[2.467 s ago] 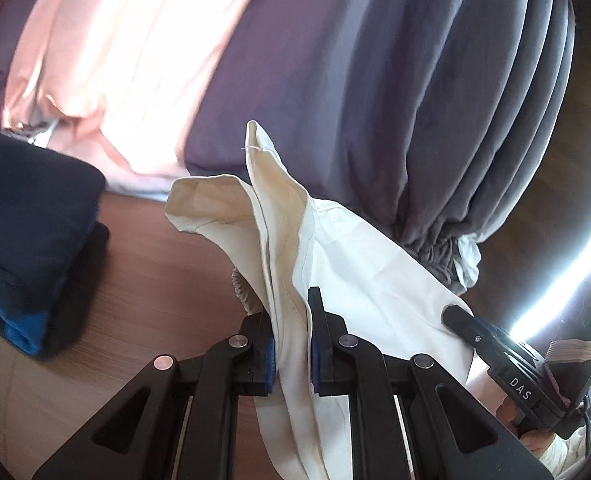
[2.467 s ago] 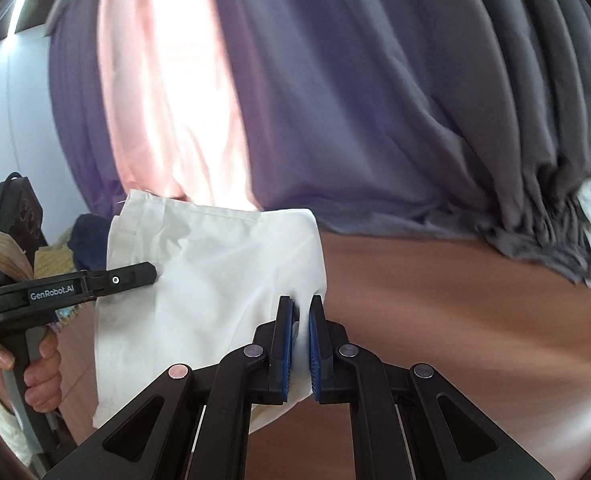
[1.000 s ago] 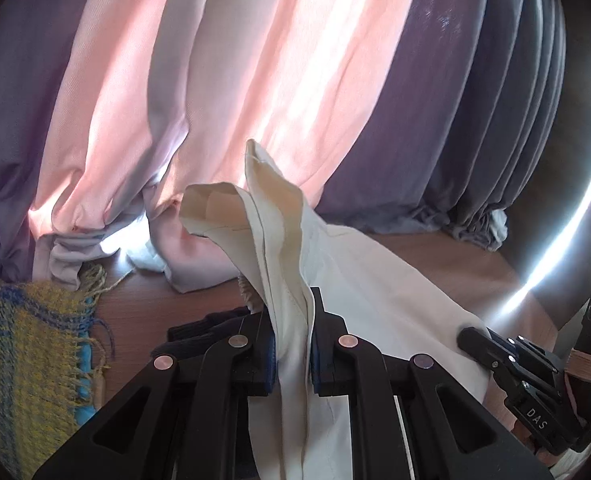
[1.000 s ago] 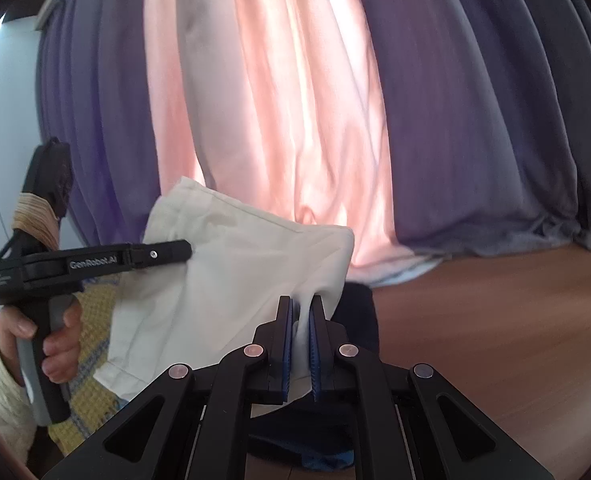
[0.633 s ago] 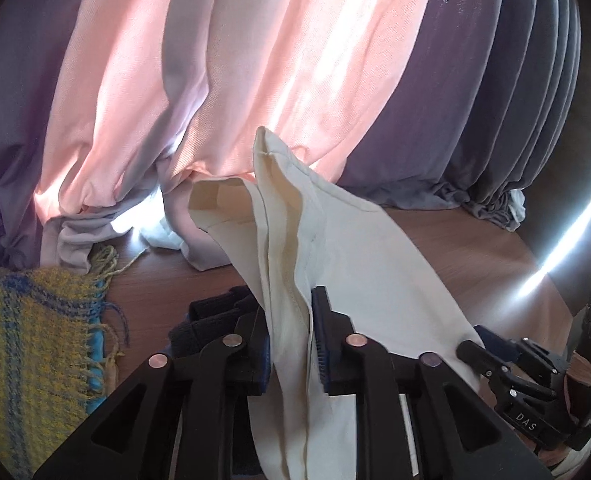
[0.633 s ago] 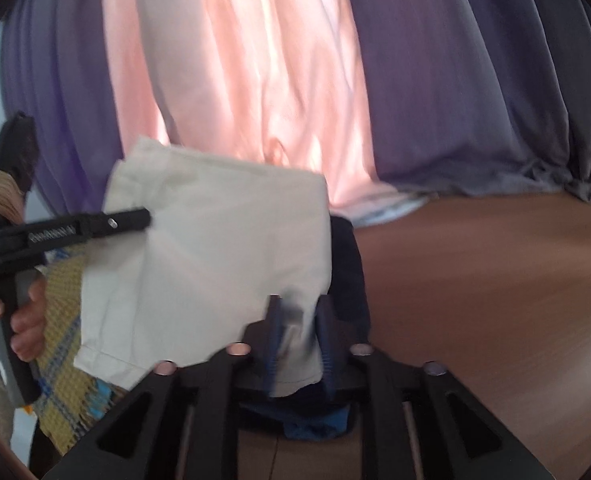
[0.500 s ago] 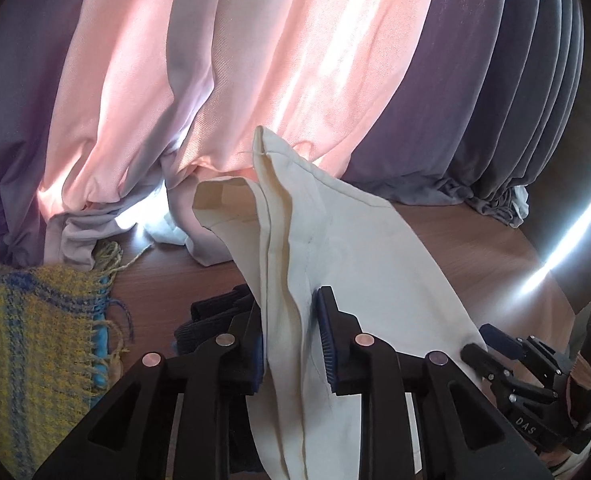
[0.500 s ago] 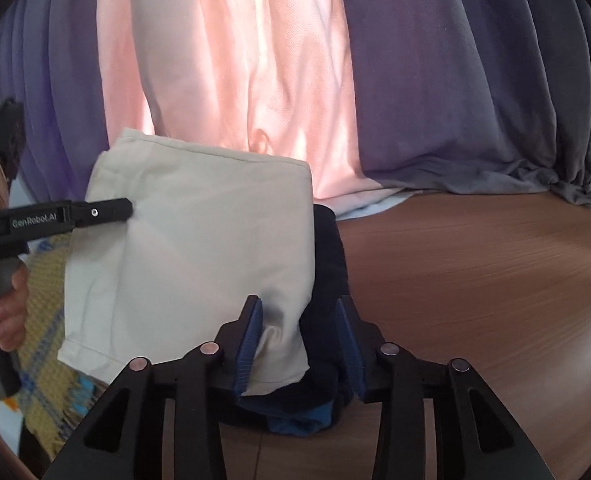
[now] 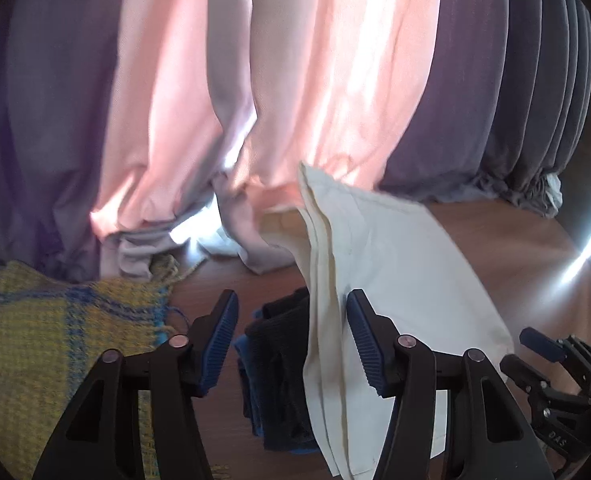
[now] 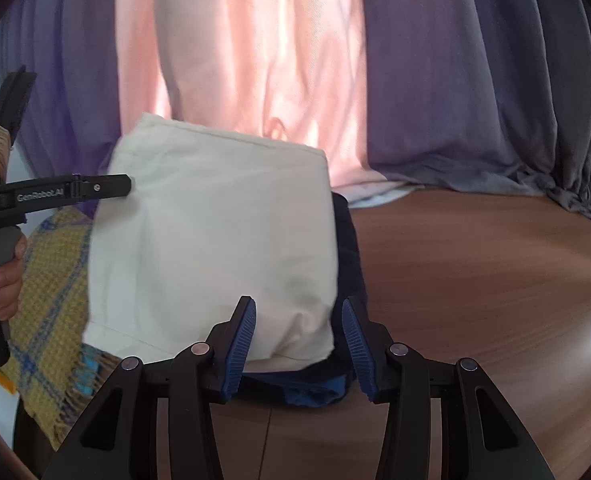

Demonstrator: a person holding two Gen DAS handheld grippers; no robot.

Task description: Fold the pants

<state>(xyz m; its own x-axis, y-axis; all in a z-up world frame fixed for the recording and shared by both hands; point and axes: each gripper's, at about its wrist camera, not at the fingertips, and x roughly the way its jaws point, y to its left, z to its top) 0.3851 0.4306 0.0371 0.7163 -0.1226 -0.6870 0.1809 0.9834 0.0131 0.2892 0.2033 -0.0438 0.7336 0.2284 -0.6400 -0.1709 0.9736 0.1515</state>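
Pants point(image 10: 215, 248), cream and folded, lie on a dark folded garment point(image 9: 279, 368) on the wooden table point(image 10: 475, 288). Left gripper point(image 9: 291, 336) and right gripper point(image 10: 299, 340) have just been opening, fabric loose between unclenched pads; yellow woven cloth point(image 9: 47, 340) at nine o'clock.

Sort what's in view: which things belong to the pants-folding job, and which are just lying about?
Job: cream pants, folded, on the dark folded stack; left gripper and right gripper, both open.
Lying about: yellow woven cloth, curtains, wooden table.
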